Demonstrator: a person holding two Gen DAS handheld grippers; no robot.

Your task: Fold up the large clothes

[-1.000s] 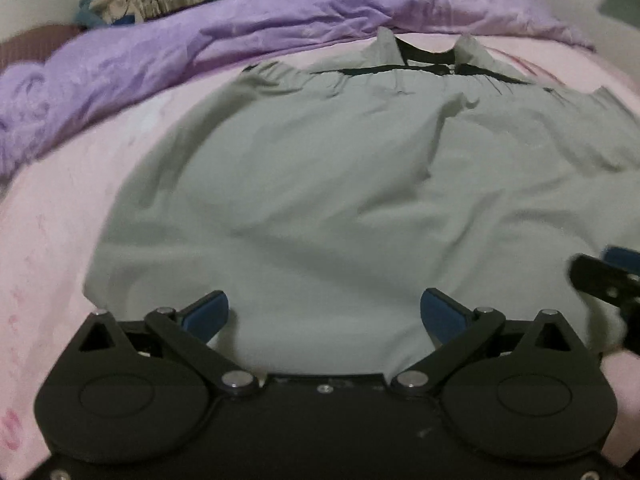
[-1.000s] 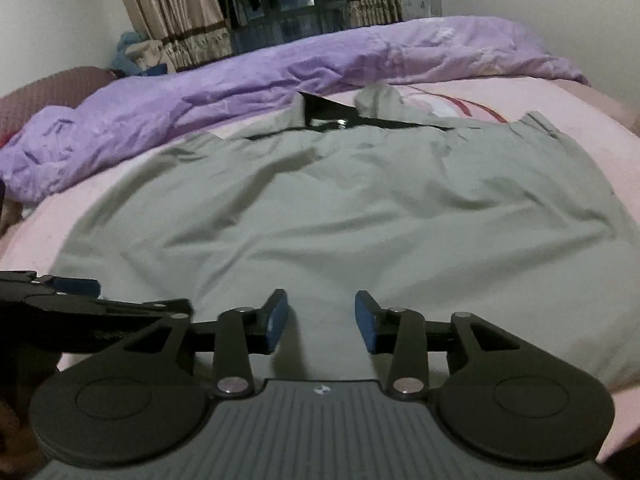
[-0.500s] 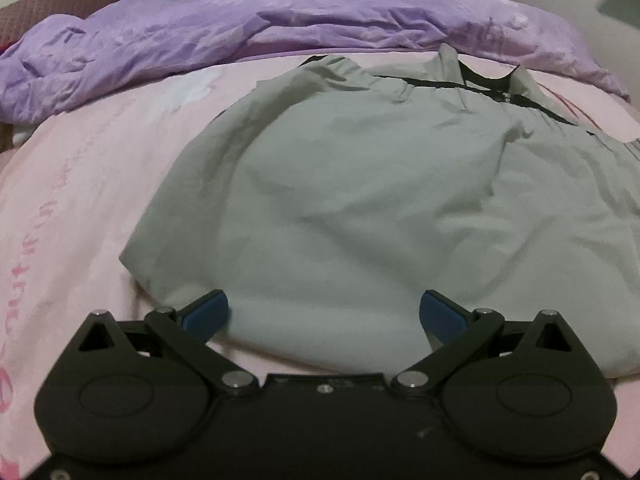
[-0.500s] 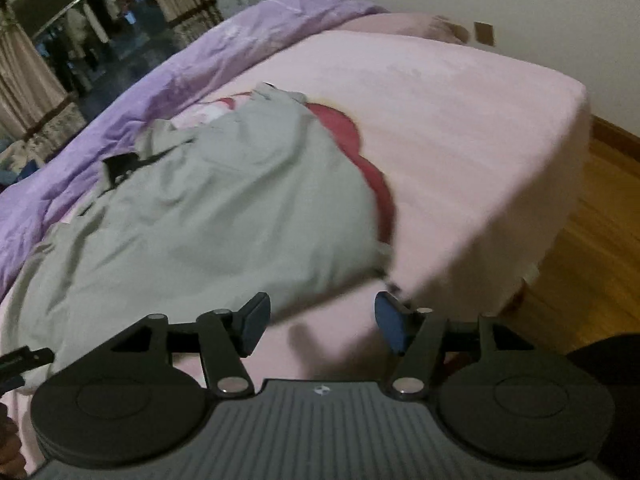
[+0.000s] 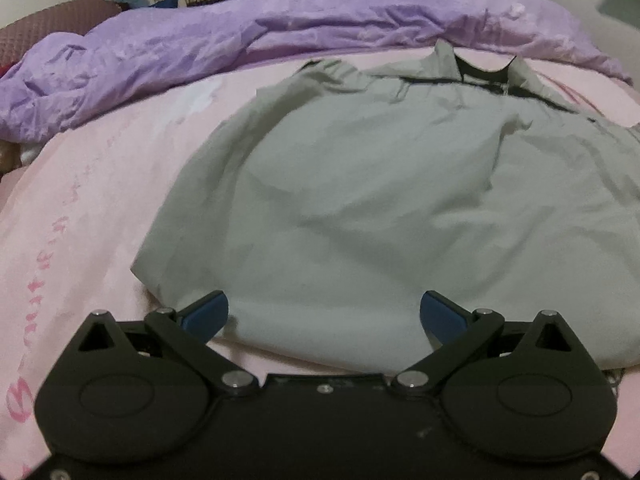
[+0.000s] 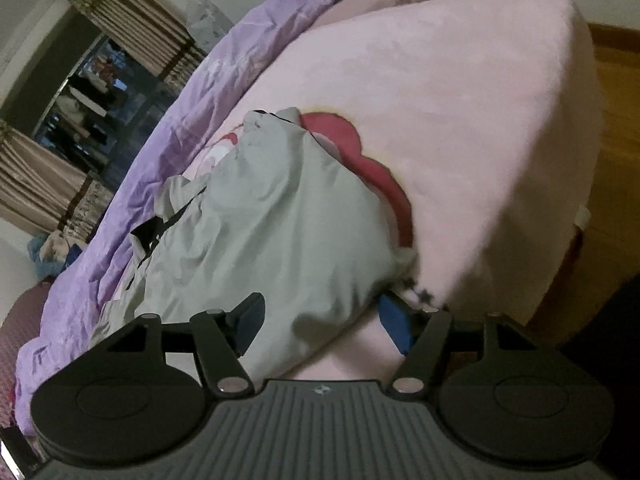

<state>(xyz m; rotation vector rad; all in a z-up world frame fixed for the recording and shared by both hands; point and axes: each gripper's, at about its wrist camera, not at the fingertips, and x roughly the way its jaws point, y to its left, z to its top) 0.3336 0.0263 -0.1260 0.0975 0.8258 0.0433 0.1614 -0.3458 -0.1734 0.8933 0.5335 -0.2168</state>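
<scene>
Tongs first: the left gripper (image 5: 324, 314), low in its frame, stands wide with nothing pinched, its blue pads (image 5: 206, 312) over the near hem of the grey shirt (image 5: 380, 208). The right gripper (image 6: 322, 320) is widening, the shirt's corner (image 6: 344, 300) loose between its jaws. The shirt lies mid-frame on the pink sheet (image 5: 80, 220), purple duvet (image 5: 240, 36) across the top.

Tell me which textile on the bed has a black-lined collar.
The grey-green shirt, spread flat on the pink bedsheet. The purple duvet bunched behind it is plain crinkled fabric without any collar.
</scene>
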